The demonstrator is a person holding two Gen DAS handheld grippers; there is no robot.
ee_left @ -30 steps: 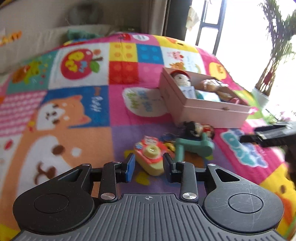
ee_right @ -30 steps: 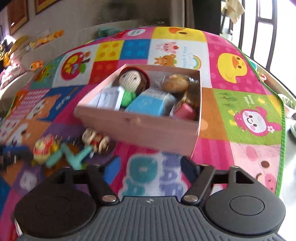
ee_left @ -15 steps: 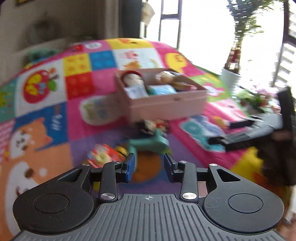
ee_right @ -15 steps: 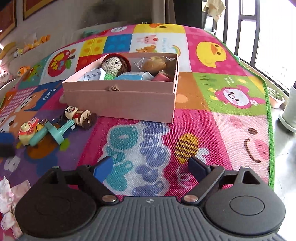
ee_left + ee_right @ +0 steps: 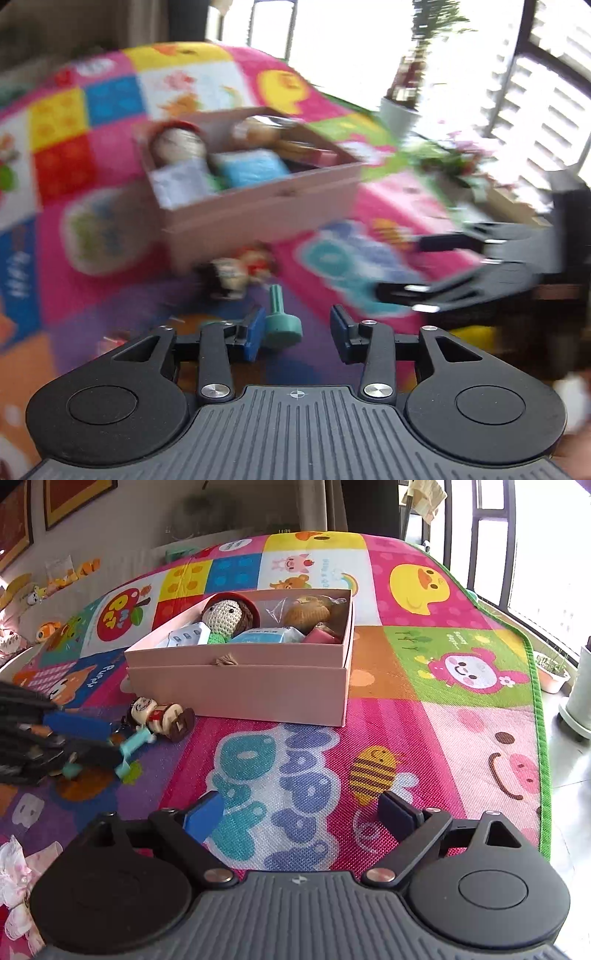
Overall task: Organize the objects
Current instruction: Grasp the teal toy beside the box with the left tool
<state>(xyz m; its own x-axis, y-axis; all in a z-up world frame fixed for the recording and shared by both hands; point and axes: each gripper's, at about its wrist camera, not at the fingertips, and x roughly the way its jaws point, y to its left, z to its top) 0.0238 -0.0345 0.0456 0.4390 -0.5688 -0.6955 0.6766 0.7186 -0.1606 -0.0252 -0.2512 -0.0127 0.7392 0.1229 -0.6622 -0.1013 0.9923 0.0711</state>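
While both claws gape empty, teal peg toy [image 5: 282, 321] lies between left claw [image 5: 297, 332] pads.

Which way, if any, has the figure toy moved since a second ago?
No. In the right wrist view the figure toy lies just off the pink box's front left corner, same as before.

Bare play mat [image 5: 424, 720] right of pink box [image 5: 236, 686]; figurine [image 5: 159, 716] and teal toy [image 5: 280, 321] crowd left front.
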